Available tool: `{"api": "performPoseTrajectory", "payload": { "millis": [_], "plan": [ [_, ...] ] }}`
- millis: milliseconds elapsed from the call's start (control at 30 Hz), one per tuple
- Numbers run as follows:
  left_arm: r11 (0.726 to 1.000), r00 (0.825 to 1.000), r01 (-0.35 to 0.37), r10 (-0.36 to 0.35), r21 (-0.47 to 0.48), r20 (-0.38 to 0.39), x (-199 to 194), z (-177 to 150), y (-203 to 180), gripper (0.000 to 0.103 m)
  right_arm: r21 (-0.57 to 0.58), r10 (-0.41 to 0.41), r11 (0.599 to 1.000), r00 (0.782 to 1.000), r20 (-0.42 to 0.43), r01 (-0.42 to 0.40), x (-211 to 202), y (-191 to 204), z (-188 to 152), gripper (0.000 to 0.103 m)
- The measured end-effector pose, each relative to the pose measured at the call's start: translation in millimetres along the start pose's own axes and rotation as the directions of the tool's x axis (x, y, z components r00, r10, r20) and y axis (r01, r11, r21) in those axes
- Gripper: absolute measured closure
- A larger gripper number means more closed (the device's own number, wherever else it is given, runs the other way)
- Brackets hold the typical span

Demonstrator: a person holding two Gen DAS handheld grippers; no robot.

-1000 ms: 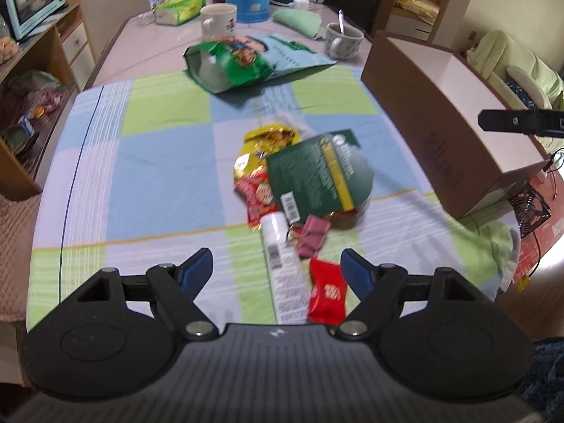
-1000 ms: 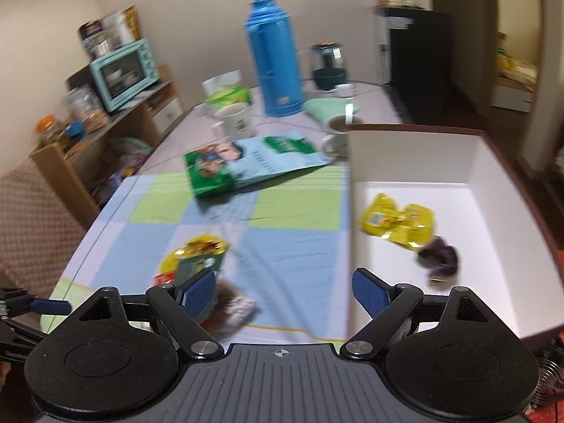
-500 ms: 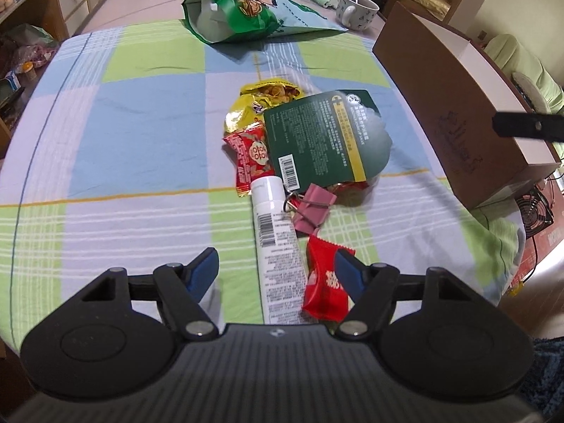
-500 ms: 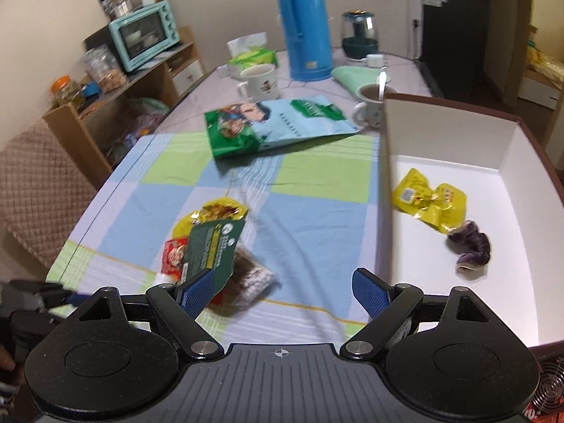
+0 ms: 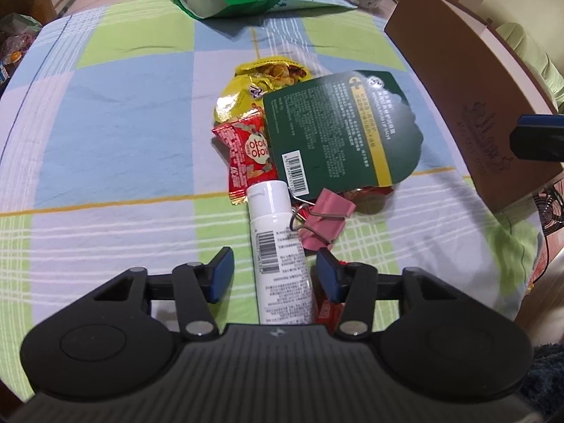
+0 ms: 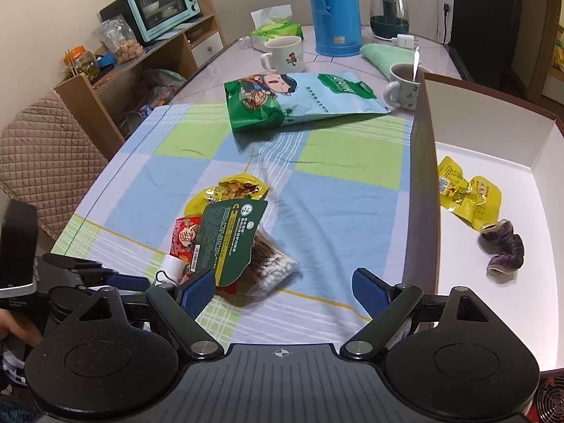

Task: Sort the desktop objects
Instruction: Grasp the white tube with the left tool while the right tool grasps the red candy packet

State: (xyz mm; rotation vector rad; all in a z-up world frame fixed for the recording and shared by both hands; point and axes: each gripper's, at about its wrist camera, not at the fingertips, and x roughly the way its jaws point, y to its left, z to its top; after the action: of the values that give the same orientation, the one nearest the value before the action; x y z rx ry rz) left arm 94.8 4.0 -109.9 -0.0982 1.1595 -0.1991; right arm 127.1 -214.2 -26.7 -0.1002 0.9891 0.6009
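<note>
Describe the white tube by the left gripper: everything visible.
The white tube looks like smooth plastic, with a plain flat cap at its far end and a barcode plus small print along its body. It lies flat on the checked tablecloth, lengthwise between the left gripper fingers, which have just been closing; a gap shows beside the left finger. A pink binder clip sits against its right side.

The left gripper [image 5: 274, 275] straddles a white tube [image 5: 280, 253] lying on the checked cloth [image 5: 105, 123]; its jaws have just been closing, a gap still showing beside the left pad. A pink clip [image 5: 326, 222] touches the tube, below a green card [image 5: 338, 130] over red [image 5: 248, 153] and yellow packets [image 5: 257, 81]
</note>
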Motion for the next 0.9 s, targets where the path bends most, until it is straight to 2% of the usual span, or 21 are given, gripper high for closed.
{"api": "performPoseTrajectory", "payload": {
  "millis": [100, 133, 167, 267, 333, 500, 733, 900],
  "plan": [
    [1.000, 1.000, 0.000, 0.000, 0.027, 0.017, 2.8, 2.4, -1.8, 0.060, -0.002, 0.002, 1.000, 1.000, -0.014, -0.002, 4.6, 1.9, -0.5, 0.016],
    [0.999, 1.000, 0.003, -0.003, 0.034, 0.022, 3.2, 2.7, -2.0, 0.062, -0.001, 0.003, 1.000, 1.000, -0.019, -0.003, 6.1, 2.7, -1.4, 0.016],
    [0.999, 1.000, 0.007, -0.008, 0.037, 0.025, 3.1, 2.4, -1.2, 0.068, 0.000, 0.003, 1.000, 1.000, -0.024, -0.003, 7.5, 3.4, -2.4, 0.016],
    [0.999, 0.999, 0.020, -0.021, 0.043, 0.029, 1.4, 0.5, 2.7, 0.076, 0.002, 0.006, 1.000, 0.999, -0.041, -0.006, 11.4, 5.9, -6.1, 0.016],
    [0.999, 0.999, 0.028, -0.029, 0.038, 0.026, -1.4, -2.0, 7.3, 0.076, 0.006, 0.014, 1.000, 0.998, -0.053, -0.013, 14.3, 8.3, -8.8, 0.016],
    [1.000, 1.000, -0.011, 0.010, 0.017, 0.026, -15.0, -16.0, 28.5, 0.077, 0.003, 0.054, 0.999, 0.992, -0.115, -0.053, 27.8, 22.7, -19.2, 0.016],
    [0.999, 0.999, -0.018, 0.020, -0.037, 0.034, -36.0, -35.0, 56.6, 0.077, -0.066, 0.127, 0.987, 0.964, -0.232, -0.146, 62.4, 73.4, -46.6, 0.016],
    [0.999, 0.999, 0.001, 0.000, -0.034, 0.032, -45.9, -45.8, 61.3, 0.077, -0.076, 0.109, 0.988, 0.963, -0.247, -0.131, 81.0, 89.2, -54.1, 0.016]
  ]
}}
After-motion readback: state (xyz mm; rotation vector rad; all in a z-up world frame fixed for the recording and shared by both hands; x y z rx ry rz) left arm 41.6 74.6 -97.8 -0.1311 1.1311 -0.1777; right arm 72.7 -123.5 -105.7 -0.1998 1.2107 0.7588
